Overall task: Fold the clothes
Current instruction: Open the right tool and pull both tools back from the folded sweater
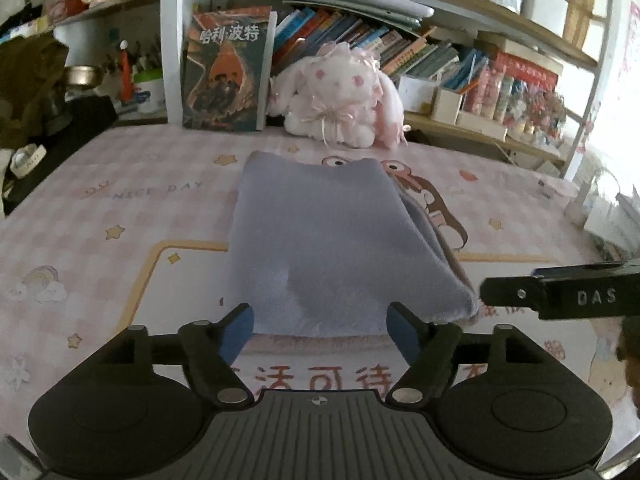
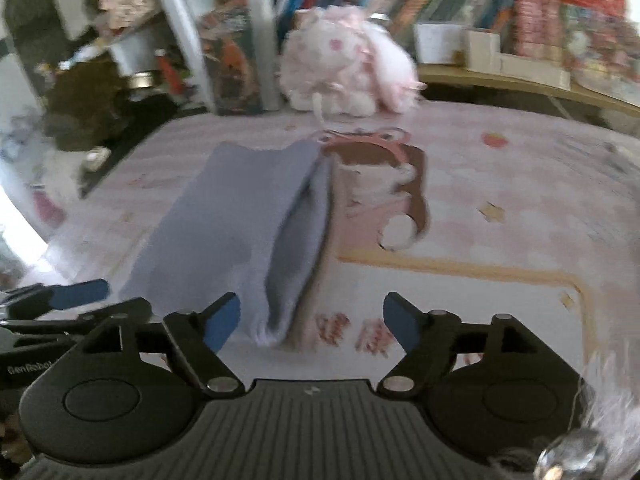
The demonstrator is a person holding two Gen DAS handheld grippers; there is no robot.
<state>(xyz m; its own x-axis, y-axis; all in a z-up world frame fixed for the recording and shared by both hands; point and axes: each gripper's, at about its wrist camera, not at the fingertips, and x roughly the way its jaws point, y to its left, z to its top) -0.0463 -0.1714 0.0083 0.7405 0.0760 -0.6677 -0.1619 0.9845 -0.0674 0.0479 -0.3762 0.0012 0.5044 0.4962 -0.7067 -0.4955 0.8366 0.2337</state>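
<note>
Two sets of tongs, both gaping wide with nothing between the blue pads. Your left tongs [image 1: 318, 330] sit square on the near short edge of the folded lavender fleece garment [image 1: 332, 240], which lies flat on the pink cartoon-print counter [image 1: 100, 240]; its long axis runs straight away from you toward the white-and-pink plush rabbit [image 1: 340, 100] at the back. Your right tongs [image 2: 312, 322] hang off the garment's right side, the near right corner just ahead of the left pad [image 2: 222, 322], the layered open edge running away up the view. Left is the better centred; right is nearer the loose layers. Both tongs point down at a slant toward the counter. Right view is blurred. Judged: garment already folded narrow, likely one crosswise fold left.
</note>
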